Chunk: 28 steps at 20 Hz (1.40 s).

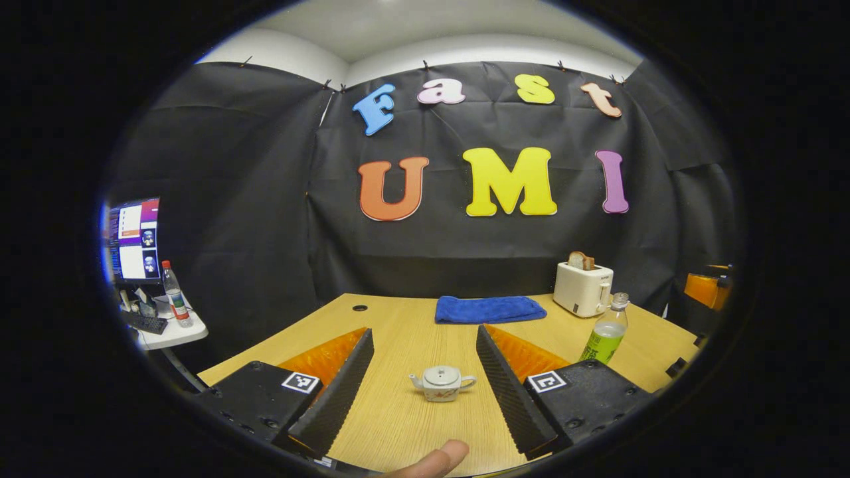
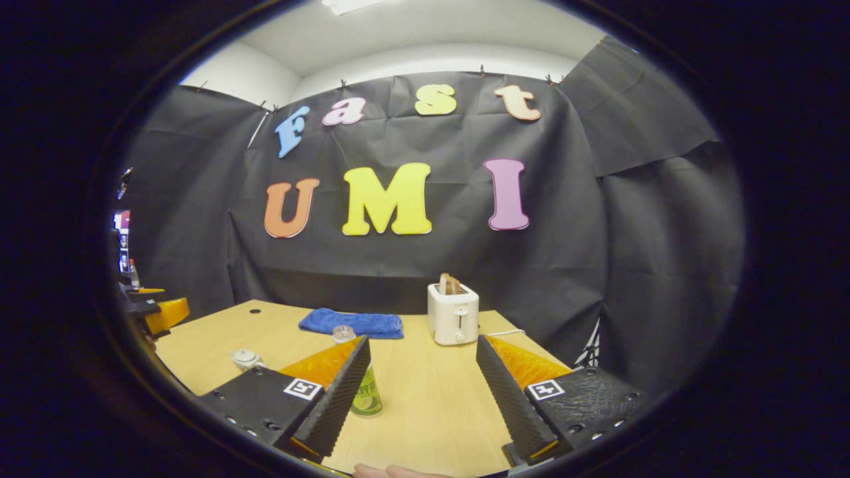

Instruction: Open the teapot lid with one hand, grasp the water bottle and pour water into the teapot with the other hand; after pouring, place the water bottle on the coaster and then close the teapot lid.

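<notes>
A small white teapot (image 1: pixel 441 383) with its lid on stands on the wooden table (image 1: pixel 398 425), ahead of my open left gripper (image 1: pixel 424 332) and between the lines of its fingers. The water bottle (image 1: pixel 607 330), holding green liquid, stands upright to the right of it. In the right gripper view the bottle (image 2: pixel 365 392) is close by, partly hidden behind the left finger of my open right gripper (image 2: pixel 422 340). The teapot (image 2: pixel 247 359) lies farther left there. Neither gripper touches anything.
A white toaster (image 1: pixel 583 289) with bread in it and a folded blue towel (image 1: pixel 490 309) sit at the table's back edge. A side table (image 1: pixel 169 332) at the left holds a monitor and a small bottle. A thumb (image 1: pixel 431 459) shows at the bottom.
</notes>
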Motion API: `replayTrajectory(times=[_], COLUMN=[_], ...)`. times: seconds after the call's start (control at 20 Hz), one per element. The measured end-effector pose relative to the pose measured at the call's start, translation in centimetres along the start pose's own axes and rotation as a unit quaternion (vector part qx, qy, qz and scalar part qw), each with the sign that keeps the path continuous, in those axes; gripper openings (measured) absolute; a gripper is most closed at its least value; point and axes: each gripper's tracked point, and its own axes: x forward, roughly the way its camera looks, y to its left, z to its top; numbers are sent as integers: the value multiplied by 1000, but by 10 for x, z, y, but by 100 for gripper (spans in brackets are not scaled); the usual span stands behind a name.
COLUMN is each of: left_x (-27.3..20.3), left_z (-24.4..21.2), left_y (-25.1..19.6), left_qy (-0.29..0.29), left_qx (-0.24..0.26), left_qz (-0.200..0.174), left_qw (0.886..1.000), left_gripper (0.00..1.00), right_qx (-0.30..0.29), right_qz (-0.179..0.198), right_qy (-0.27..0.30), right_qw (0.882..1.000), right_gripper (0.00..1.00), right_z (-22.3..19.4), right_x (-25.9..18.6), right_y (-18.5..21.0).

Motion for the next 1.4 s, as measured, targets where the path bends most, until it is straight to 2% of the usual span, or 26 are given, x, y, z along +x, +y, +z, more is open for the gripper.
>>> replayTrajectory(times=[0.25, 0.5, 0.75, 1.1, 1.3, 1.4], left_x=[6, 38, 82, 114, 125, 128], left_z=[0, -9, -45, -89, -109, -114], left_y=[-7, -1, 2, -24, -32, -33], left_qy=[-11, -25, -3, 26, 49, 55], left_qx=[4, 8, 0, 1, -7, -12], left_qz=[-10, -10, -9, -50, -70, -74], left_qw=[1000, 1000, 1000, 998, 996, 996], left_gripper=[98, 98, 98, 99, 88, 77], right_qx=[2, 0, -6, -10, -11, -10], right_qz=[0, -3, -14, -13, -15, -16], right_qy=[9, 16, 28, 47, 60, 65], right_qw=[1000, 1000, 999, 999, 998, 998], right_gripper=[96, 96, 96, 96, 94, 96], right_z=[-5, -10, -21, -33, -43, -45], right_x=[4, 9, 18, 24, 30, 36], right_y=[-1, -3, -6, -2, -3, -2])
